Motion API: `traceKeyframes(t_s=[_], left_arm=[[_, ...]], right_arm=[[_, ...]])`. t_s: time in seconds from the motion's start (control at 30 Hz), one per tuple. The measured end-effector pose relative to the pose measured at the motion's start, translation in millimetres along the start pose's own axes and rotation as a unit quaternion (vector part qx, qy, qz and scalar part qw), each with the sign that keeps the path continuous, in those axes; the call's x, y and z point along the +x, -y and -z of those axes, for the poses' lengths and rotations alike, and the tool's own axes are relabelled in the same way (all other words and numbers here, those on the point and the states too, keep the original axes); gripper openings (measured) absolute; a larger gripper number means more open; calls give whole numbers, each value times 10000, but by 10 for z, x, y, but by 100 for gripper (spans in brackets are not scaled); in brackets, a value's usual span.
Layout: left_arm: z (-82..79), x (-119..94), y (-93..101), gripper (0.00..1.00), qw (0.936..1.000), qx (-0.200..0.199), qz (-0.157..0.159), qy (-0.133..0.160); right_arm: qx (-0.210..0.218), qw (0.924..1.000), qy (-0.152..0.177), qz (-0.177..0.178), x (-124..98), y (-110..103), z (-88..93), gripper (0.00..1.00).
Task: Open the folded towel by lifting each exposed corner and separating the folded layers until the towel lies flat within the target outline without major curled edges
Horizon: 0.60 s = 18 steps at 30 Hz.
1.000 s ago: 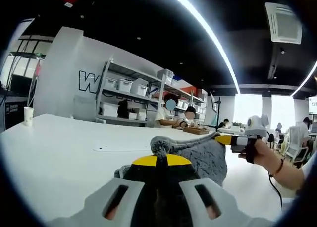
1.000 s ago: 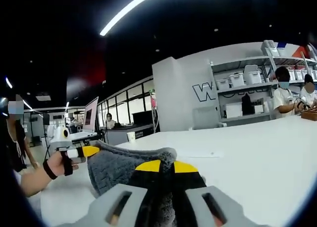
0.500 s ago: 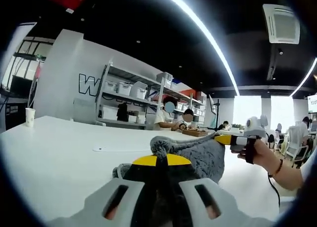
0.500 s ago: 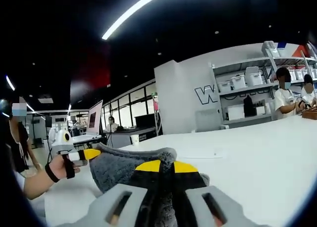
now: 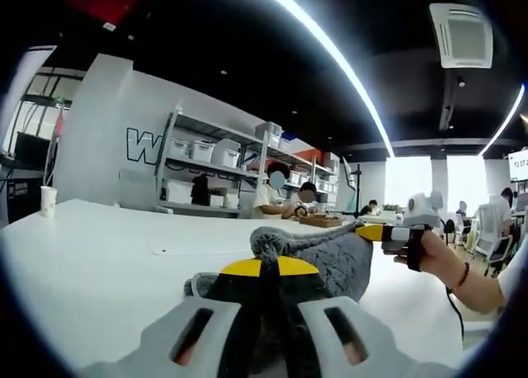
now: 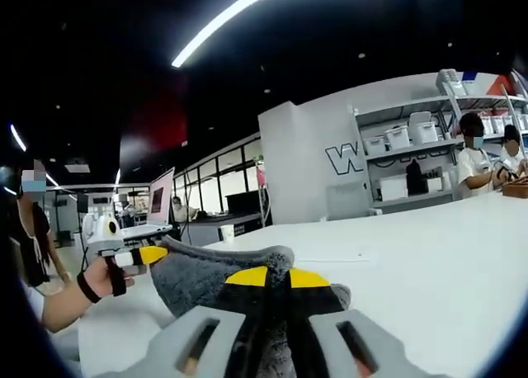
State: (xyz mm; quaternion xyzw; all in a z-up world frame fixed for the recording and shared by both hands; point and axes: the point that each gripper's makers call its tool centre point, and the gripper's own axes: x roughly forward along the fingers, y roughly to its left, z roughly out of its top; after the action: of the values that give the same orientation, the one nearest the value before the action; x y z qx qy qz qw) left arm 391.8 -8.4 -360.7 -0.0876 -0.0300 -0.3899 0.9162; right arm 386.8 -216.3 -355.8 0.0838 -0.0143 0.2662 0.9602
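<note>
A grey towel (image 5: 326, 254) hangs stretched between both grippers above the white table (image 5: 91, 254). In the left gripper view my left gripper (image 5: 262, 271) is shut on one towel corner, its yellow tips pressed together. The right gripper (image 5: 375, 232) comes in from the right, pinching the far corner. In the right gripper view my right gripper (image 6: 279, 277) is shut on the towel (image 6: 206, 271), and the left gripper (image 6: 148, 253) holds the other end at the left, in a person's hand (image 6: 95, 281). The towel's lower part is hidden behind the jaws.
A flat white sheet (image 5: 194, 249) lies on the table beyond the towel. A paper cup (image 5: 48, 201) stands at the far left edge. Shelves with bins (image 5: 214, 167) and seated people (image 5: 276, 198) are at the back. An open laptop (image 6: 161, 198) sits far off.
Both views have tipped slightly, so the cameras moved a little. The towel stays stretched between the two shut grippers, held much as before.
</note>
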Motion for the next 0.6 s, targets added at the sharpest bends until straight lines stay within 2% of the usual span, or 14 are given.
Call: traceKeyframes(t_s=[0.23,0.3,0.6], left_arm=[[-17,-53,39,2,9999,-51,47,73],[-4,-69,37,2,10000,53,40,66],[21,-146,59,2,9999,-19,66,91]], right_arm=[[-110,9999,70,-6,-61,-67,-68,0],[-148,9999,56,-20,-55,-73,-60,0],[-121,9999,75,-41,-123,-156,-26,0]])
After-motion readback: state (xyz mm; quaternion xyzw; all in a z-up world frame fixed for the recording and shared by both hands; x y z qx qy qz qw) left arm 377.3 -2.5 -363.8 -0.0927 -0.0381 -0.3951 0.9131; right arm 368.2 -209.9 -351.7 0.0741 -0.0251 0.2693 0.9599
